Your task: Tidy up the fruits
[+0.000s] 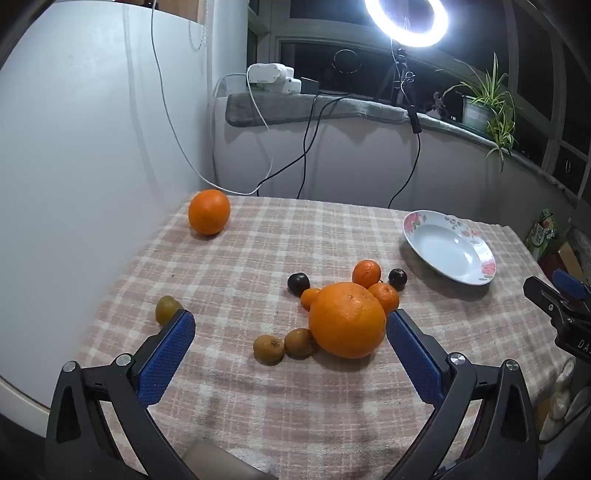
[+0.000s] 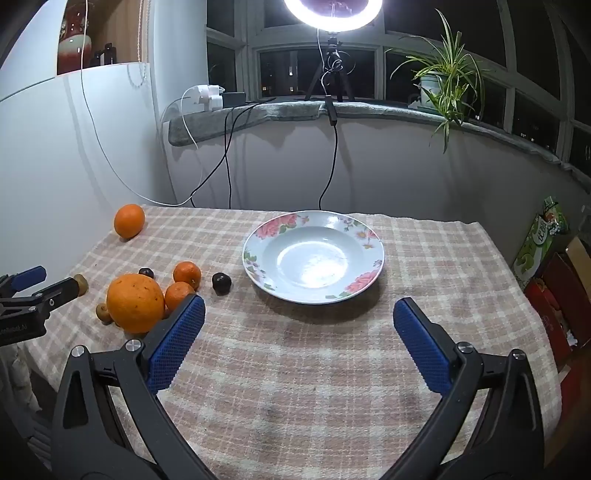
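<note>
A table [image 2: 332, 369] with a checked pink and cream cloth fills most of the room in front of me. Behind it a stone windowsill [image 2: 369, 110] runs along dark windows, with a bright ring light [image 2: 332, 14] on a tripod and a green plant [image 2: 447, 74] in a white pot.

On the right half of the table sits a white plate [image 2: 365, 236] with pink flowers painted on its rim. It is empty.

The left gripper [image 1: 291, 347] hangs low over the near side of the cloth with its blue fingers [image 1: 166, 354] spread wide, holding nothing. The right gripper [image 2: 299, 339] is the same: fingers far apart, nothing between them, pointing toward the plate.

The fruits lie to the left of the plate. The biggest is a large orange [image 1: 347, 319], near the inner side of the left gripper's right finger; from this view I cannot tell if they touch. A second orange [image 1: 209, 211], a little smaller, sits alone at the far left corner of the table, well apart from the others.

Behind the large orange there are three small mandarins [image 1: 366, 273], close together and pressed against it. Two brownish small fruits [image 1: 269, 349] lie side by side at its front left, and a third one [image 1: 166, 308] is just behind the left finger tip. Two dark, almost black small fruits [image 1: 298, 283] lie behind the group, one on its left side and one [image 1: 397, 278] nearest to the plate.
</note>
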The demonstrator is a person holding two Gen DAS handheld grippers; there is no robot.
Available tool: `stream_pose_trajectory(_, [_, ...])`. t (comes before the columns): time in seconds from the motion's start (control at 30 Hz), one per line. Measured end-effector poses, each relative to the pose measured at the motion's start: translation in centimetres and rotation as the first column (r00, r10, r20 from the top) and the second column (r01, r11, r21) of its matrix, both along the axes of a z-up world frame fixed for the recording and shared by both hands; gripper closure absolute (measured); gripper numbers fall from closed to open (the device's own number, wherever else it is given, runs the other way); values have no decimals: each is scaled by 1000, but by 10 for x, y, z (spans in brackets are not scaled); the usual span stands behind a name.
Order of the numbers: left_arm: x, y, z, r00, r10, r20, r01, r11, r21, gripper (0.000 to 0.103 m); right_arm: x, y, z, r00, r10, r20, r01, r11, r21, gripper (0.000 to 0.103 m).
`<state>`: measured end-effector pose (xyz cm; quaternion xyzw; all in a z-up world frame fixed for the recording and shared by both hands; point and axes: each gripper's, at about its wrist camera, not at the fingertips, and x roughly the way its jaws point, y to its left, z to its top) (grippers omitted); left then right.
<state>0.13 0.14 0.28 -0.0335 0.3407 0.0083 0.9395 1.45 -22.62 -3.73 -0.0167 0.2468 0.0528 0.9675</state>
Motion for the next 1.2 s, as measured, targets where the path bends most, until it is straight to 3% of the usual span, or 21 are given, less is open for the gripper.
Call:
stream_pose_trajectory(0.27, [-3, 1, -3, 1000, 28, -3, -27, 999, 29, 1, 0, 2, 0, 1000, 3, 4, -3, 1000, -5, 0])
stream_pose_trajectory(1.2, [0, -4, -1, 1000, 22, 0, -22, 999, 26, 1, 3, 0, -3, 1000, -2, -5, 2, 1000, -8, 0])
